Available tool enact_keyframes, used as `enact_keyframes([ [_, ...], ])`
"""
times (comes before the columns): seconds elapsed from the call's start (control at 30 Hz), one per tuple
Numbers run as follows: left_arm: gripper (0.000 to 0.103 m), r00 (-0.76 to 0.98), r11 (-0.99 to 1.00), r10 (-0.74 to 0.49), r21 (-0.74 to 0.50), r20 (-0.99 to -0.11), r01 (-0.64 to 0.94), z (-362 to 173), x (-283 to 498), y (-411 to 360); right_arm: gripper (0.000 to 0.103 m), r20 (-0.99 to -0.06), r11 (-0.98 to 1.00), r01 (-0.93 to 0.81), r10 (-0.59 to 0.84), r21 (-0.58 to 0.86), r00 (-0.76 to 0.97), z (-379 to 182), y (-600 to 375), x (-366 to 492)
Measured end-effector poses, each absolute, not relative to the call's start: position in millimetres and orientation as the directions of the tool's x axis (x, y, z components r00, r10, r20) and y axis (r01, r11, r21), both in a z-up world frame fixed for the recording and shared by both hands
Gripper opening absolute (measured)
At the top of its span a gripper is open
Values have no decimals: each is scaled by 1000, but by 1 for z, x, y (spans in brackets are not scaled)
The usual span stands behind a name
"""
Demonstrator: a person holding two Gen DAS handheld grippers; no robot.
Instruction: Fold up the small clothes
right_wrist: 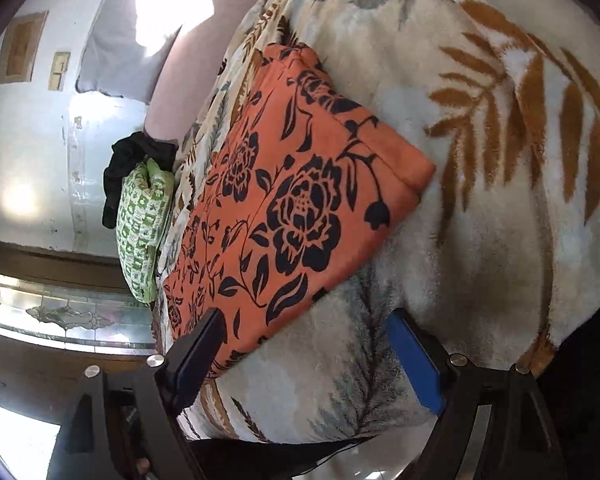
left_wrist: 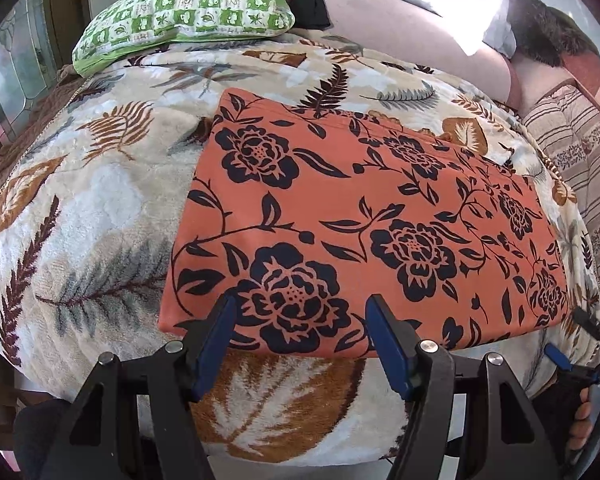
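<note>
**Both tongs open at the near edge, nothing gripped yet**

I've got the orange floral cloth (left_wrist: 360, 216) lying flat as a folded rectangle on the leaf-print blanket (left_wrist: 84, 216) over the bed. My left tongs (left_wrist: 300, 344) hang gaping over its near hem, empty. My right tongs (right_wrist: 304, 356) stand wide too, empty, one finger over the cloth's near corner, the other over bare blanket. The risk here, I reckon: that plush blanket bunches into the bite along with the hem, or I pinch only the top layer and the fold peels apart. A green patterned pillow (left_wrist: 188, 12) sits well beyond, no bother.
</note>
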State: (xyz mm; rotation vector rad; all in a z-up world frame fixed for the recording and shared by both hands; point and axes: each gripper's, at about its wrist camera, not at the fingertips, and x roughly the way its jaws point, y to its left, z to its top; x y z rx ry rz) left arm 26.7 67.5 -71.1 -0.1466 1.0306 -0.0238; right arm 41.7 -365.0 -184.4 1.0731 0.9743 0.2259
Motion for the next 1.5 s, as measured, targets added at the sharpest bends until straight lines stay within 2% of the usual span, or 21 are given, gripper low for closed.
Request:
enact_keyframes([
  [0.13, 68, 513, 991, -86, -127, -854, -46, -70, 30, 61, 86, -546, 463, 307, 580, 831, 604, -185, -377, 52],
  [0.37, 68, 509, 995, -67, -95, -858, -28, -69, 42, 47, 86, -463, 310, 343, 597, 887, 655, -195, -394, 73],
  [0.53, 68, 514, 997, -50, -76, -856, -30, -69, 54, 42, 86, -451, 311, 328, 561, 892, 694, -188, -404, 79],
  [0.7, 68, 500, 998, -15, -42, -866, -43, -86, 72, 37, 85, -498, 404, 312, 529, 860, 688, -184, -401, 87],
  [0.87, 69, 521, 997, 55, 72, -852, 13, -96, 78, 22, 85, -472, 447, 246, 511, 860, 719, -158, -395, 87],
  [0.93, 69, 525, 1000, 24, 27, -851, -3, -90, 78, 26, 85, -488, 502, 222, 495, 836, 719, -148, -389, 90],
  [1.03, 69, 555, 998, -50, -59, -831, 0, -75, 75, 26, 85, -553, 505, 298, 490, 810, 673, -166, -387, 98],
  [1.13, 69, 571, 999, -27, -10, -820, 32, -75, 75, 13, 85, -539, 480, 301, 503, 824, 676, -177, -388, 99],
  [1.2, 70, 515, 998, 4, 36, -857, 53, -99, 81, 5, 84, -545, 499, 288, 504, 817, 670, -174, -387, 102],
  [1.3, 70, 541, 993, 45, 98, -840, 68, -98, 77, -3, 68, -578, 517, 313, 500, 797, 645, -179, -387, 108],
  [1.37, 70, 554, 997, -7, 39, -832, 72, -85, 72, 0, 45, -598, 526, 332, 490, 783, 634, -182, -389, 108],
  [1.43, 70, 602, 998, -30, 10, -798, 63, -70, 67, 3, 39, -606, 534, 334, 488, 776, 628, -184, -390, 108],
  [1.5, 70, 618, 998, -19, 20, -786, 57, -71, 65, 2, 39, -599, 521, 338, 492, 784, 632, -187, -392, 108],
])
